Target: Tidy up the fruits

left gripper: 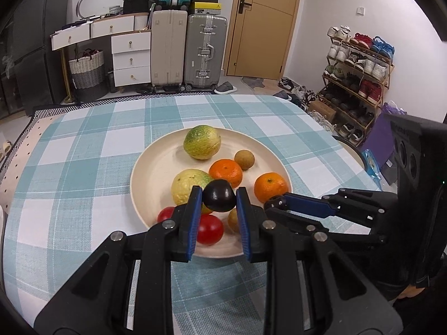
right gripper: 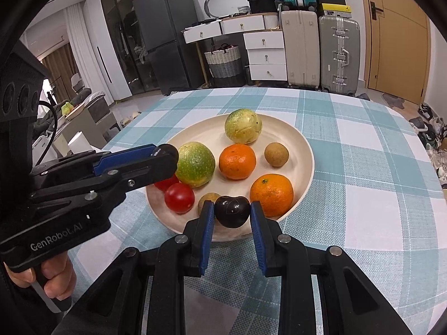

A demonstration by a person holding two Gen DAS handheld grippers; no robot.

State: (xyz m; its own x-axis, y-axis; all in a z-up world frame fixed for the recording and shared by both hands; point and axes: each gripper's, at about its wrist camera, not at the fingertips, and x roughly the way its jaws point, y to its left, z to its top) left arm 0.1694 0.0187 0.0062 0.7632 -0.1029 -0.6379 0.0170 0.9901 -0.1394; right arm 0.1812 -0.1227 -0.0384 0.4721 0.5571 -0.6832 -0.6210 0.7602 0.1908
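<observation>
Holding a dark cherry [left gripper: 218,195] in our left gripper [left gripper: 219,199] and another cherry [right gripper: 232,211] in our right gripper [right gripper: 231,213], both pairs of fingers clamped across the middle, we judge them light, smooth, slippery and easily bruised. Each glossy, near-black fruit hangs over the plate [right gripper: 306,150] at its 6 o'clock rim on the worktop [right gripper: 349,167].

We saw a desk [left gripper: 83,145] covered by a checked cloth [right gripper: 349,150] of teal and white squares. One thing rested directly on the cloth: a round, cream-coloured plate [left gripper: 151,167], shallow with a raised rim, set near the middle of the desk. The cloth around the plate lay flat and reached the desk's rounded far edge.
</observation>
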